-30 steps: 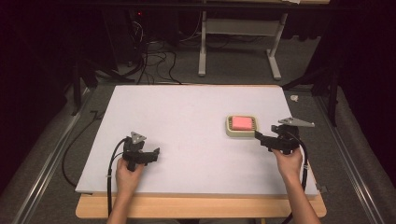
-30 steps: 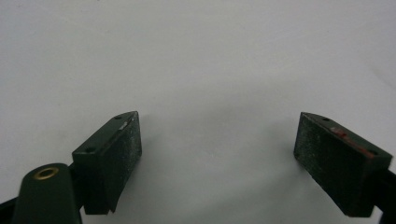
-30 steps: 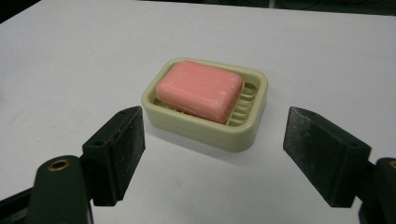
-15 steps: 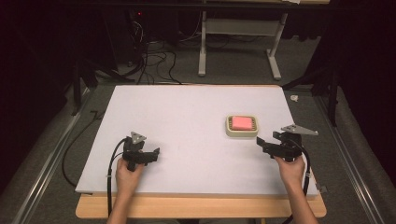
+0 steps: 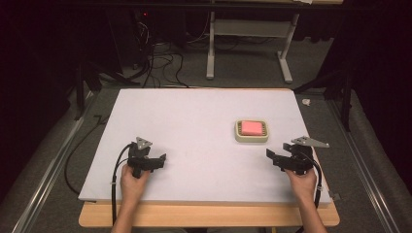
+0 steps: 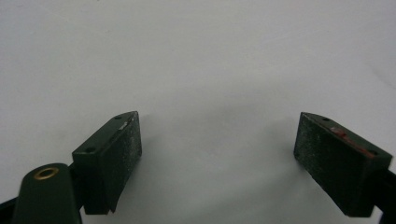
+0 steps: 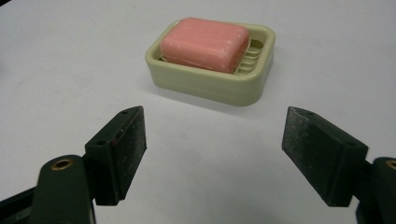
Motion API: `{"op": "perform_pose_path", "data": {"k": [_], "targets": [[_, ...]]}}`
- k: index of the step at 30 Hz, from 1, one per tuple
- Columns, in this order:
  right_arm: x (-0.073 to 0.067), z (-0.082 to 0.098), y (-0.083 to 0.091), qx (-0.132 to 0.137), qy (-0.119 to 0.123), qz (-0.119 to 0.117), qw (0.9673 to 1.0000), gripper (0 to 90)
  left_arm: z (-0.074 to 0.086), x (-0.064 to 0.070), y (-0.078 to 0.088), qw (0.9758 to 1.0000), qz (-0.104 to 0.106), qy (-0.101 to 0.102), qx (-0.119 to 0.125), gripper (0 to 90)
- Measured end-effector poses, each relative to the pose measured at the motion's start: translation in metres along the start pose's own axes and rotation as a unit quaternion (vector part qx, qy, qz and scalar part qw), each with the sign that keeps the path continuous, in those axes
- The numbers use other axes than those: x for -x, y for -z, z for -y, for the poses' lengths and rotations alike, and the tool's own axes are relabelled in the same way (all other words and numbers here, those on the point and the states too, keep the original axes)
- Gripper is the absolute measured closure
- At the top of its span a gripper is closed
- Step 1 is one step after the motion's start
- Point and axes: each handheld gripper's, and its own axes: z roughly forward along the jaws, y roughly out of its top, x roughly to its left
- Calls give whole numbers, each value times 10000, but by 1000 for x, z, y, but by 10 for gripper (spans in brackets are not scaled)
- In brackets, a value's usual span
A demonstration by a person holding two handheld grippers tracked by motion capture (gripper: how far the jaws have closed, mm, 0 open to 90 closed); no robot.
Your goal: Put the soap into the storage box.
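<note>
A pink soap bar (image 5: 251, 127) (image 7: 204, 43) lies in a cream soap dish (image 5: 239, 137) (image 7: 219, 87) on the white table, right of centre. My right gripper (image 5: 270, 155) (image 7: 215, 149) rests low near the table's front right, open, its jaws spread wide and pointing toward the dish a short way off, nothing between them. My left gripper (image 5: 162, 158) (image 6: 218, 147) sits at the front left, open too, over bare white surface.
The white table top (image 5: 194, 121) lies on a wooden board whose front edge shows near the person's forearms. Cables trail from both grippers. Beyond the far edge stand a grey desk frame (image 5: 248, 43) and floor cables (image 5: 160, 68).
My right gripper has drawn back from beside the soap dish toward the front right edge of the table. The left gripper has stayed where it was.
</note>
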Motion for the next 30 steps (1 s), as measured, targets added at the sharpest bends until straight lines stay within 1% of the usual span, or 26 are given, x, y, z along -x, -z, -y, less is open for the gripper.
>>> {"op": "perform_pose_path", "data": {"k": [7,12,13,18,19,20,21,22,23,24,30], "targets": [[-2,8,-6,-74,-14,5,10000,228,0,0,0,10000,-1,0,0,156],[-3,14,-11,-120,39,15,9999,230,0,0,0,10000,-1,0,1,156],[-4,16,-12,-147,5,23,9999,230,0,0,0,10000,-1,-1,0,157],[-5,20,-16,-196,23,40,9998,232,0,0,0,10000,0,1,7,156],[-5,21,-16,-191,75,50,9998,232,0,0,0,10000,0,1,6,156],[-5,23,-17,-212,41,51,9998,232,0,0,0,10000,0,1,6,156],[-6,24,-18,-215,65,50,9997,232,0,0,0,10000,-1,0,7,156],[-6,25,-19,-224,48,82,9997,231,0,0,0,10000,-1,2,7,157],[-6,26,-19,-220,103,92,9997,231,0,0,0,10000,-1,1,7,157],[-7,27,-20,-242,51,110,9996,231,0,0,0,10000,-1,0,7,156],[-9,33,-23,-274,173,212,9992,227,0,0,0,10000,-4,-1,9,156]]}}
